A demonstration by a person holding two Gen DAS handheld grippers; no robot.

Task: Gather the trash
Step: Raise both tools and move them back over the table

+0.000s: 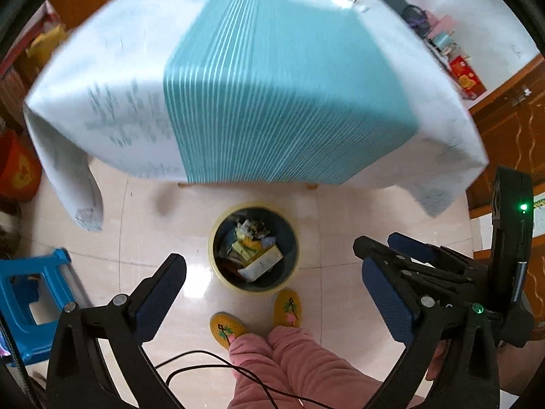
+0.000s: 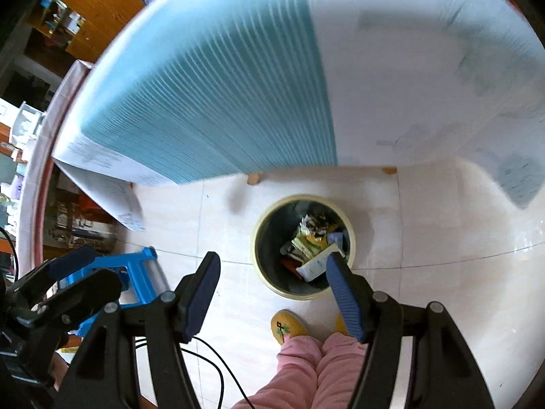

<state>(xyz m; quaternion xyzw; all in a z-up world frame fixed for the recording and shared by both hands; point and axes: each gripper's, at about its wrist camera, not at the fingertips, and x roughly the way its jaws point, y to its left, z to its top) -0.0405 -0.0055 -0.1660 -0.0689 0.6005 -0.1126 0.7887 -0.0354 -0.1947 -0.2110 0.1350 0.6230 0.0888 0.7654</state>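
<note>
We stand on a pale tiled floor [image 1: 150, 225] before a table [image 2: 408, 78] draped in a white cloth with a teal striped panel [image 1: 272, 102]; its top is blurred. Wooden cabinets [image 1: 511, 126] line the room's edges. The bin [image 1: 218, 238] sits on the floor just below the table's near edge, half full of trash [image 1: 253, 250]: wrappers and a white carton. Our yellow slippers [image 1: 287, 306] stand just beside it, and a blue stool [image 1: 30, 293] is off to the left. A black cable [image 2: 218, 371] trails over the floor. Our left gripper [image 1: 272, 293] is spread wide and empty above the bin; our right gripper [image 2: 272, 289] likewise gapes with nothing between its pads.
</note>
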